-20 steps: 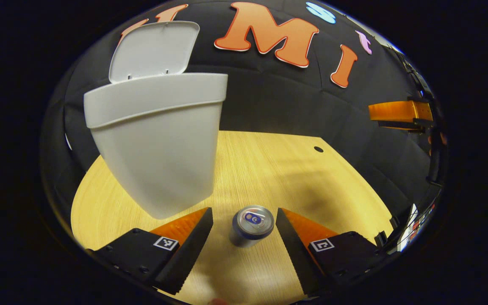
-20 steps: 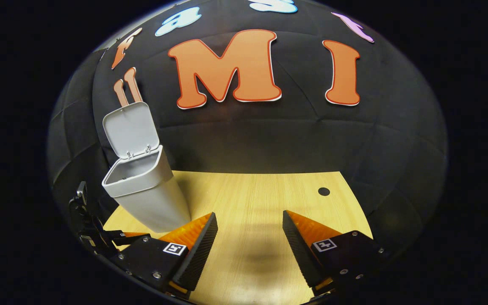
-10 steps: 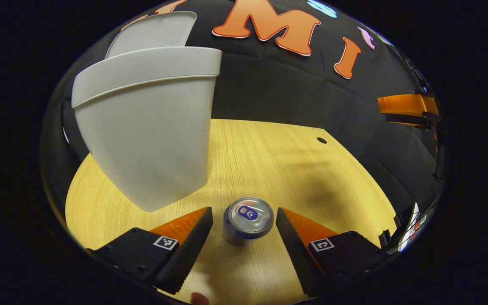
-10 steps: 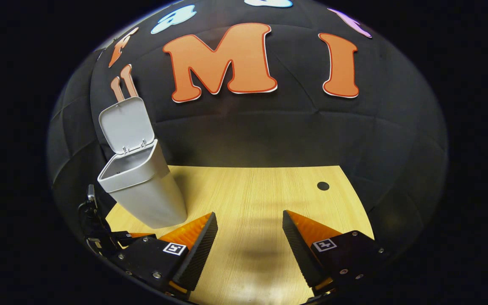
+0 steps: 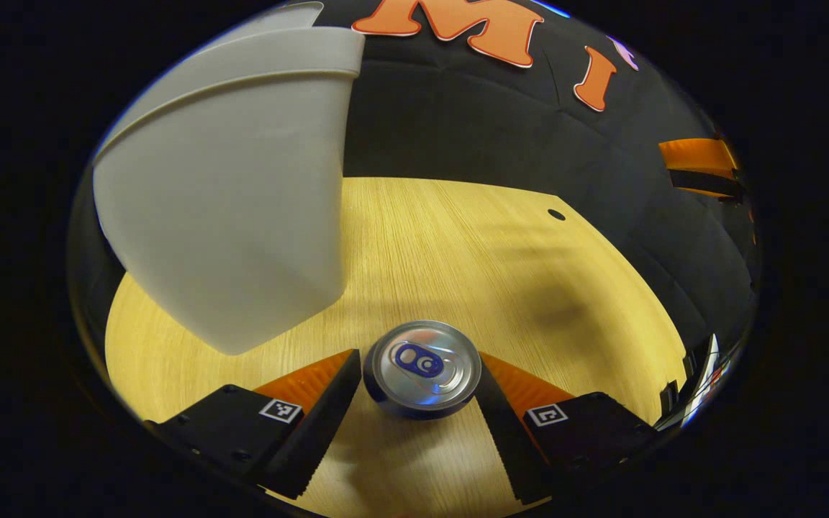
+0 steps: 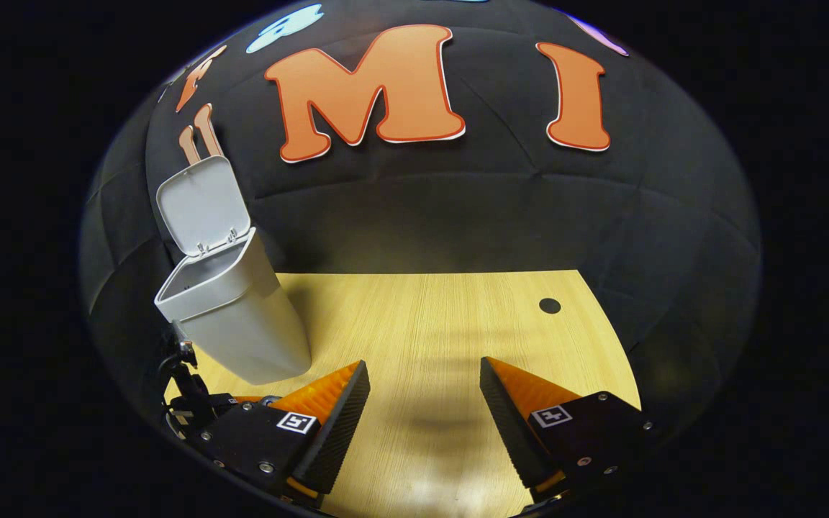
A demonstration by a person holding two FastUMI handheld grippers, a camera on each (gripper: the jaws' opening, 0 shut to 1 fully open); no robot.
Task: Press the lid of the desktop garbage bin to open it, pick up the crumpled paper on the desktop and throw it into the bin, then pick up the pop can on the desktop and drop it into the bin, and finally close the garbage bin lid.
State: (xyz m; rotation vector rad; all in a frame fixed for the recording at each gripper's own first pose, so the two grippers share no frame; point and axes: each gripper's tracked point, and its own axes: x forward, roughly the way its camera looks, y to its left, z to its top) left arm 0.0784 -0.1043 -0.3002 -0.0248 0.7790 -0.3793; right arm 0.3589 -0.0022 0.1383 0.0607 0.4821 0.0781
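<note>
A silver pop can (image 5: 422, 367) stands upright on the wooden table (image 5: 458, 244), seen from above with its pull tab up. My left gripper (image 5: 418, 392) is open and low over it, one finger on each side of the can. The grey garbage bin (image 5: 227, 201) stands close by on the left. In the right gripper view the bin (image 6: 242, 331) is at the left with its lid (image 6: 202, 205) standing up open. My right gripper (image 6: 422, 403) hangs open above bare table with nothing between its fingers.
A small round hole (image 6: 549, 305) marks the table's far right part. The black cloth wall rises right behind the table. Part of the left gripper's body (image 6: 188, 403) shows beside the bin's base. The right gripper (image 5: 699, 155) shows far off at the upper right.
My left gripper has come down and forward over the can, which now looks larger between the fingers; the bin has slid up in the view. The right gripper has drifted slightly.
</note>
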